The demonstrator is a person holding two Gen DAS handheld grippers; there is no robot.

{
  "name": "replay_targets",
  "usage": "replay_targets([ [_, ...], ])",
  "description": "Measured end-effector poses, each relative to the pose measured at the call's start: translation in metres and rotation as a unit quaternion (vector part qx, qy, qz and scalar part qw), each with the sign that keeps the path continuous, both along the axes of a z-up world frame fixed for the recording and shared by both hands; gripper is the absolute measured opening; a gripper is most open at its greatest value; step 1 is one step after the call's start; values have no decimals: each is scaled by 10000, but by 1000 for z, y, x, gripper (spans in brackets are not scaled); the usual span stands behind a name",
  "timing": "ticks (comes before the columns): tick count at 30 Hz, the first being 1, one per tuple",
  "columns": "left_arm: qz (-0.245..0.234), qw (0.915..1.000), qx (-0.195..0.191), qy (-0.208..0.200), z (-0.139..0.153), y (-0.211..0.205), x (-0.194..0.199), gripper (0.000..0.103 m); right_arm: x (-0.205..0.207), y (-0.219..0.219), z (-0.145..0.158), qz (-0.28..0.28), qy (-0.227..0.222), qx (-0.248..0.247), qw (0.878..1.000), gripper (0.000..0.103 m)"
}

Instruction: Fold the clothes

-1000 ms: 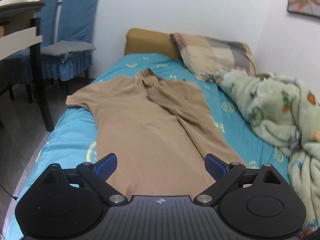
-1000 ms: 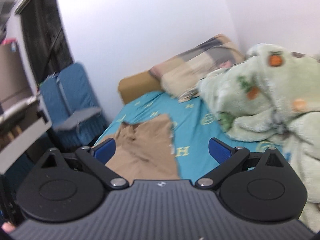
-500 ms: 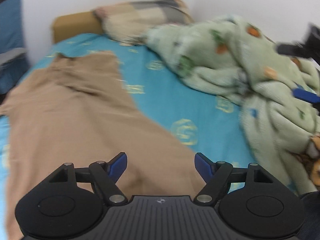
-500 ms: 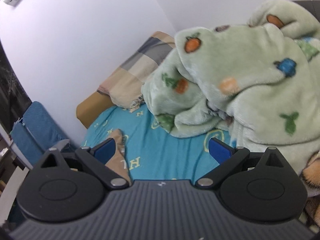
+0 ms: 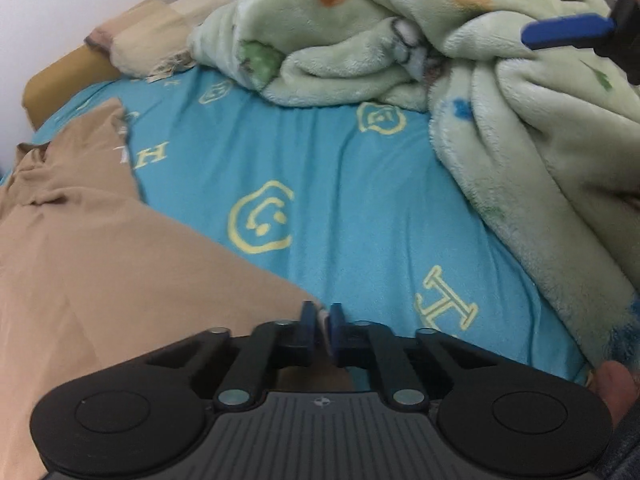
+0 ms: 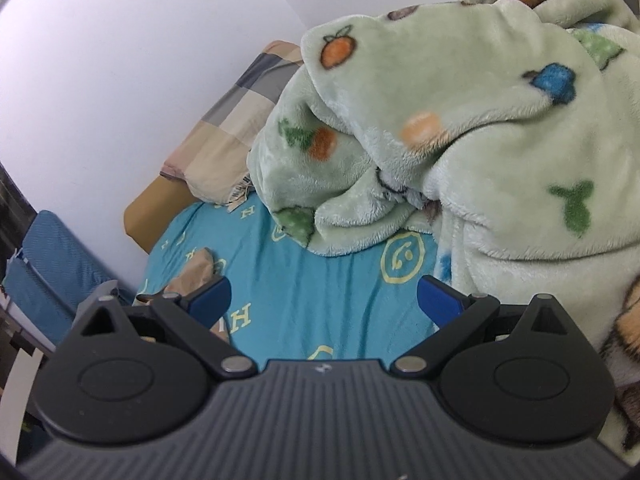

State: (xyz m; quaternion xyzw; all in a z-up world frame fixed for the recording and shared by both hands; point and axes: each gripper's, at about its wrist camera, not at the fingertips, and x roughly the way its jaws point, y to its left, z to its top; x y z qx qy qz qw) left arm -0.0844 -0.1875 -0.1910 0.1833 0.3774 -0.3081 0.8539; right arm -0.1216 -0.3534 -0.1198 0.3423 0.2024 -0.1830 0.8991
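The tan shirt (image 5: 92, 248) lies spread on the teal bedsheet (image 5: 340, 208), and the left gripper (image 5: 320, 320) has its jaws closed narrow on the shirt's near corner, with only a small bit of hem between the blue pads. I judge this grip as thin: if the fold begins with a quick pull, the corner can slip out and the cloth falls back crooked. The right gripper (image 6: 324, 300) hangs above the sheet with jaws wide and holding nothing, just beside the fluffy green blanket (image 6: 480, 128). The risk here is that it catches the blanket pile instead of the shirt, of which only a small part (image 6: 196, 272) shows in its view, well apart from its fingers. With one corner lifted alone, the shirt may also drag and wrinkle over the sheet, so the fold line comes out uneven, near the checked pillow (image 5: 160, 28)
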Motion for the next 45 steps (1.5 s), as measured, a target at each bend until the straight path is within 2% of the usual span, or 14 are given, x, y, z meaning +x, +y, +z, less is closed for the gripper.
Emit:
replay_targets([
  [3,153,9986,-504,72,33,23,4,4,2,3,1,20,30,-80,10000,101],
  [7,450,9897,-1344,217,92,75,6,4,1,6,3,53,41,-126,9999,101],
  [12,1109,9709,-2020,657,134,168,1,4,0,14,8,237,1,-167,9996,101],
  [17,2127,9420,-2217,1352,118,252,3,4,3,32,11,629,57,-237,9977,101],
  [19,2463,9294,-2203,1643,104,274,8,4,4,40,11,808,82,-229,9964,101],
  [21,2758,9105,-2304,2047,90,291,16,4,7,48,10,955,157,-334,9947,101],
  [23,2873,8999,-2395,2242,81,297,23,4,10,55,10,1089,240,-438,9928,101],
  [29,2901,8916,-2405,2512,65,296,41,6,19,68,4,1367,473,-559,9879,101],
  [33,3045,8743,-2543,2798,45,297,49,16,24,71,-1,1487,559,-482,9861,101],
  [35,3066,8710,-2541,2879,39,296,52,18,25,72,-2,1533,592,-468,9853,101],
  [37,3090,8687,-2516,2941,34,295,55,34,25,73,-3,1566,599,-427,9849,101],
  [39,3128,8672,-2470,2984,30,294,57,44,25,72,-3,1588,592,-359,9849,101],
  [42,3220,8653,-2332,3053,23,291,61,54,24,72,-3,1605,590,-309,9848,101],
  [45,3310,8617,-2169,3176,13,288,66,55,23,72,-3,1616,592,-293,9846,101],
])
